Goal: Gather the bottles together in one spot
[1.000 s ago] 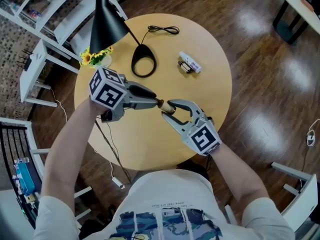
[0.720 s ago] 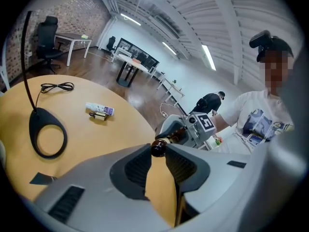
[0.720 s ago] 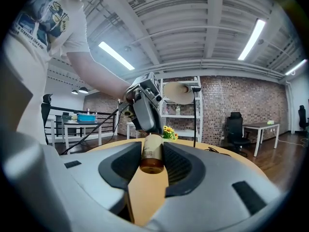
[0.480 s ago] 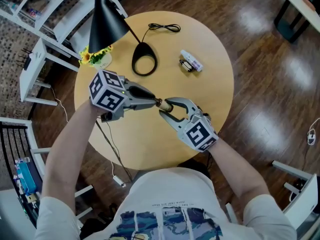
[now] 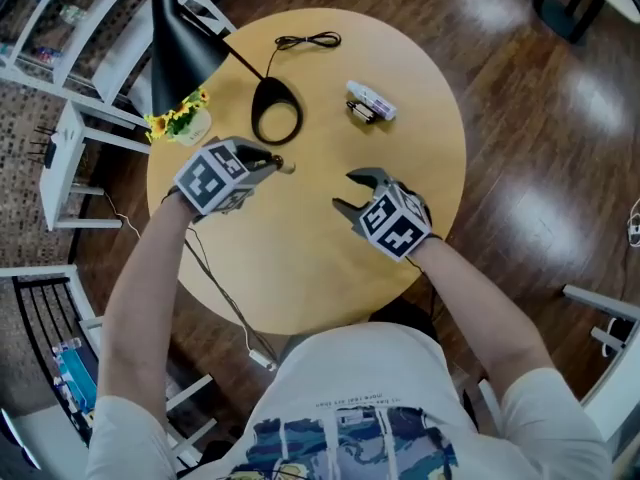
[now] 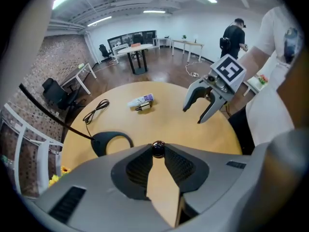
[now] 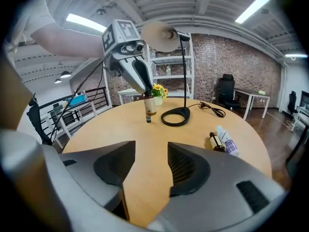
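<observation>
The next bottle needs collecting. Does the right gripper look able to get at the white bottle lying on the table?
Probably yes: the right gripper has just opened its jaws, empty, and only bare tabletop separates it from the white bottle.

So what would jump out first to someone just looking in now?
The left gripper, jaws just tightened on a small brown bottle, holds it upright on the round table's left side, by the lamp base. The right gripper, jaws just opened and empty, hangs mid-table; two more bottles lie at the far side.
</observation>
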Motion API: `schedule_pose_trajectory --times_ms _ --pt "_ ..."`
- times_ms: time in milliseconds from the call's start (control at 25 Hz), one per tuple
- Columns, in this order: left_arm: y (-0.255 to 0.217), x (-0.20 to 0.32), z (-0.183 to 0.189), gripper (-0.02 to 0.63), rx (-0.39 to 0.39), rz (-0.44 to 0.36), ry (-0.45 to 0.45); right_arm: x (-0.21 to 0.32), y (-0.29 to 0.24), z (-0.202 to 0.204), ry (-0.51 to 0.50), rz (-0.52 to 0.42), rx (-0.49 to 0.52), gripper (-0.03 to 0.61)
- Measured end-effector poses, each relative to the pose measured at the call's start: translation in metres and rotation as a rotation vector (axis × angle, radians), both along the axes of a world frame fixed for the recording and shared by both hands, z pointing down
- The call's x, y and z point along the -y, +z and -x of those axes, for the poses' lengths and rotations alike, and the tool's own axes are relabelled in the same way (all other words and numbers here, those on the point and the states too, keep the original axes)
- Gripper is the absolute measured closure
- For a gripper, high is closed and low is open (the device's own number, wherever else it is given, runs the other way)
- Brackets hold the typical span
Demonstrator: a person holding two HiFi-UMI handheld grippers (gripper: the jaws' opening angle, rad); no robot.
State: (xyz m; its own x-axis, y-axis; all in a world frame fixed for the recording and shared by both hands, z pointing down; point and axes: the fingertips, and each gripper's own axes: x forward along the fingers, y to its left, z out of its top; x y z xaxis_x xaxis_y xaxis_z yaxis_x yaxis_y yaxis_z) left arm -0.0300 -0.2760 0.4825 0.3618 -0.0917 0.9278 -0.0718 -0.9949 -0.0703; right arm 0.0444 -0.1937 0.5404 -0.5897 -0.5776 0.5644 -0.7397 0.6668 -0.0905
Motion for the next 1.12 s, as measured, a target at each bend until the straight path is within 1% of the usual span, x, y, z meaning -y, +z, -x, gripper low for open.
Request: schedule_pose_trajectory --times_ms 160,240,320,440,600,720,840,960,1120 --pt "0.020 0.029 0.009 0.531 0.100 -0.047 -0.049 -0.005 0.014 -0.011 0.045 0.059 -0.002 0.343" --pt "0.030 0.039 0.011 0.531 0.152 -0.062 -0.061 -0.008 0.022 -0.017 0.066 0.094 0.004 0.342" --pt "0.040 0.048 0.011 0.531 0.197 -0.069 -0.066 -0.010 0.026 -0.023 0.080 0.116 0.005 0.328" --pt "0.057 0.058 0.016 0.532 0.260 -0.065 -0.070 -0.010 0.026 -0.031 0.104 0.122 0.010 0.328" --pt "0.076 0.066 0.025 0.531 0.340 -0.081 -0.064 -0.011 0.025 -0.039 0.126 0.117 0.003 0.328" --pt "0.086 0.068 0.031 0.532 0.372 -0.083 -0.082 -0.016 0.030 -0.044 0.140 0.126 0.000 0.328" --pt "0.090 0.076 0.040 0.531 0.406 -0.099 -0.131 -0.016 0.033 -0.047 0.150 0.133 0.001 0.329" --pt "0.095 0.078 0.044 0.531 0.403 -0.088 -0.178 -0.016 0.034 -0.047 0.155 0.134 0.006 0.329" --pt "0.099 0.079 0.043 0.531 0.396 -0.088 -0.182 -0.017 0.033 -0.046 0.153 0.138 0.008 0.330"
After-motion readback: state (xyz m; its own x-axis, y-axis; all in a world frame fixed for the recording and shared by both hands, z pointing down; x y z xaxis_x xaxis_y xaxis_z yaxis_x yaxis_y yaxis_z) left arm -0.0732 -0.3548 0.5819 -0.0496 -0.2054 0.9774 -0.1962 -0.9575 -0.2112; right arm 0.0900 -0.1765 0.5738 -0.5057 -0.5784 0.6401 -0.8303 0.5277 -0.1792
